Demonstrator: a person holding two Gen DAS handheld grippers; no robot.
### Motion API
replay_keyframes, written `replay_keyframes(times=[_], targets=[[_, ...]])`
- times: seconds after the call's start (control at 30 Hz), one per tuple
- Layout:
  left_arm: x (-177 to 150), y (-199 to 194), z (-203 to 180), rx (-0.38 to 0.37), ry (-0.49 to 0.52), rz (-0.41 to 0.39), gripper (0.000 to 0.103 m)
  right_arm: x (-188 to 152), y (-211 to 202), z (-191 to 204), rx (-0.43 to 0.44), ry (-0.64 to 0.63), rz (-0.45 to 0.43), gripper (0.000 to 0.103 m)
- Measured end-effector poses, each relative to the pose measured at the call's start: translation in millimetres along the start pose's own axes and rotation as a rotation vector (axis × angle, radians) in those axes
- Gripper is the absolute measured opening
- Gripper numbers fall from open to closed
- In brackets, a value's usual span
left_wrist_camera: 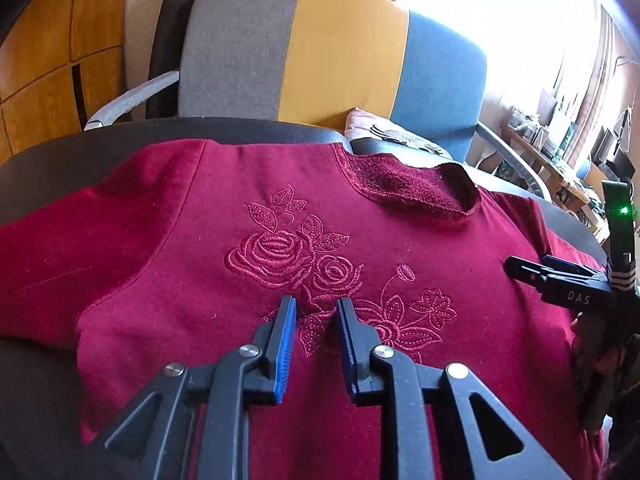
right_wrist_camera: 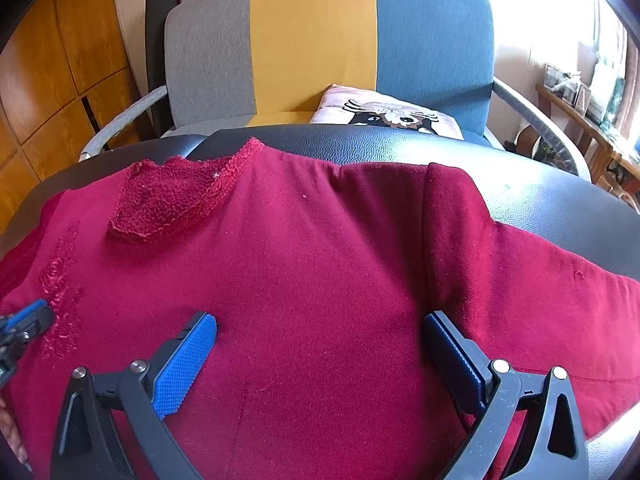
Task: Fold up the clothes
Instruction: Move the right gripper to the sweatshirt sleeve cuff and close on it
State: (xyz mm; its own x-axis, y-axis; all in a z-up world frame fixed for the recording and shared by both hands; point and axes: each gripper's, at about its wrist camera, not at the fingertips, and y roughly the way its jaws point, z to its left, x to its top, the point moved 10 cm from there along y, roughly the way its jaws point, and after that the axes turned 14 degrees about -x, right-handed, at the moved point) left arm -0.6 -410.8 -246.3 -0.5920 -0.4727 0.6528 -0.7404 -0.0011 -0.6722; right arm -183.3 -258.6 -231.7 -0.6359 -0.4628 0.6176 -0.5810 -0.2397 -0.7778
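Note:
A dark red sweater (left_wrist_camera: 192, 264) lies flat, front up, on a black leather surface (left_wrist_camera: 80, 160). Rose embroidery (left_wrist_camera: 280, 256) marks its chest, and the collar (left_wrist_camera: 416, 192) is turned outward at the far edge. My left gripper (left_wrist_camera: 316, 302) hovers over the embroidery, open by a narrow gap with nothing between its blue pads. My right gripper (right_wrist_camera: 320, 318) is wide open above the plain side of the sweater (right_wrist_camera: 320, 240), near the sleeve seam (right_wrist_camera: 432, 240). Each gripper shows at the edge of the other's view.
Behind the leather surface (right_wrist_camera: 400, 144) stands an armchair (right_wrist_camera: 312, 32) in grey, yellow and blue, with a printed cushion (right_wrist_camera: 384, 112) on its seat. Wooden cabinet doors (left_wrist_camera: 48, 40) fill the left. A cluttered shelf (left_wrist_camera: 560, 152) runs along the right by a bright window.

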Motion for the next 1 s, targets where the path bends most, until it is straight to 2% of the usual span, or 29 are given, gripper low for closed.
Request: replay_keyframes(times=[0.07, 0.2, 0.3, 0.37, 0.5, 0.6, 0.7, 0.8, 0.9, 1.0], targets=[[0.1, -0.1, 1.2, -0.013, -0.010, -0.005, 0.021, 0.7, -6.9, -4.9, 0.027, 0.033, 0.001, 0.103], [0.0, -0.5, 3.8, -0.050, -0.042, -0.011, 0.021, 3.4, -40.8, -46.3, 0.100, 0.190, -0.060, 0.103], [0.1, -0.6, 2.7, -0.052, -0.043, -0.012, 0.021, -4.7, -59.5, -107.5, 0.116, 0.328, -0.077, 0.103], [0.2, -0.6, 1.9, -0.052, -0.044, -0.012, 0.021, -16.8, -63.9, -159.7, 0.100, 0.449, -0.058, 0.103], [0.5, -0.6, 2.0, -0.056, -0.048, -0.013, 0.021, -61.7, -66.3, -273.5, 0.023, 0.732, -0.010, 0.103], [0.4, -0.2, 1.6, -0.047, -0.041, -0.011, 0.021, -87.3, -67.7, -339.5, -0.062, 0.855, -0.035, 0.103], [0.5, 0.2, 1.4, -0.043, -0.037, -0.010, 0.021, -98.5, -62.1, -373.5, -0.163, 0.858, -0.030, 0.103], [0.6, 0.6, 1.4, -0.042, -0.037, -0.010, 0.021, -102.2, -50.4, -390.6, -0.272, 0.795, -0.016, 0.103], [0.5, 0.8, 1.6, -0.042, -0.037, -0.010, 0.021, -97.5, -43.0, -392.9, -0.296, 0.754, -0.022, 0.103], [0.4, 0.6, 1.7, -0.042, -0.036, -0.011, 0.021, -84.4, -33.9, -388.8, -0.242, 0.762, -0.037, 0.103]])
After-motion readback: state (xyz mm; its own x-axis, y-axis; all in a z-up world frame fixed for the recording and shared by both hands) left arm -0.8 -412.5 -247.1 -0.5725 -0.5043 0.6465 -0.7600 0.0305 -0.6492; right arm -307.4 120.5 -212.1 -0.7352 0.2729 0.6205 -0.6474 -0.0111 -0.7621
